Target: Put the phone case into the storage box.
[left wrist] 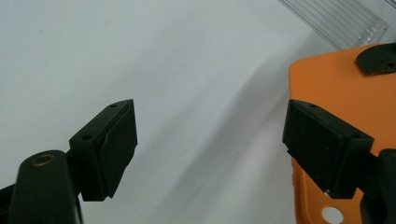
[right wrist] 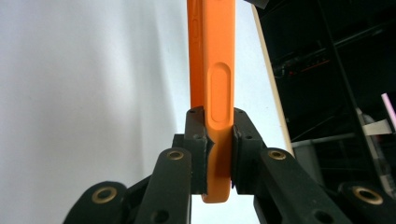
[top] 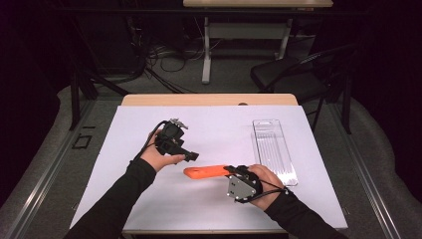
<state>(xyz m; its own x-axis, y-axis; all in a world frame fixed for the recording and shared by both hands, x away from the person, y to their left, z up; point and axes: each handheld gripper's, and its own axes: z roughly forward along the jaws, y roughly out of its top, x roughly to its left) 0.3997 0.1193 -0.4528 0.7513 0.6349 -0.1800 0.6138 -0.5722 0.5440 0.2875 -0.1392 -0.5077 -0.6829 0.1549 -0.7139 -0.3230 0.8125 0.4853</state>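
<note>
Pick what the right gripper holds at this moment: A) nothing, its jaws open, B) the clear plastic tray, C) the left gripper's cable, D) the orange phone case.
D: the right gripper has its jaws clamped on the edge of the orange phone case.

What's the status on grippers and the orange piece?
Right gripper shut on orange phone case. Left gripper open beside its free end. Clear plastic tray apart, nothing blocking.

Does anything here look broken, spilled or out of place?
Nothing stands out. The right gripper holds the orange case by one end, the left gripper is open beside it, and the clear tray lies flat, undamaged.
</note>
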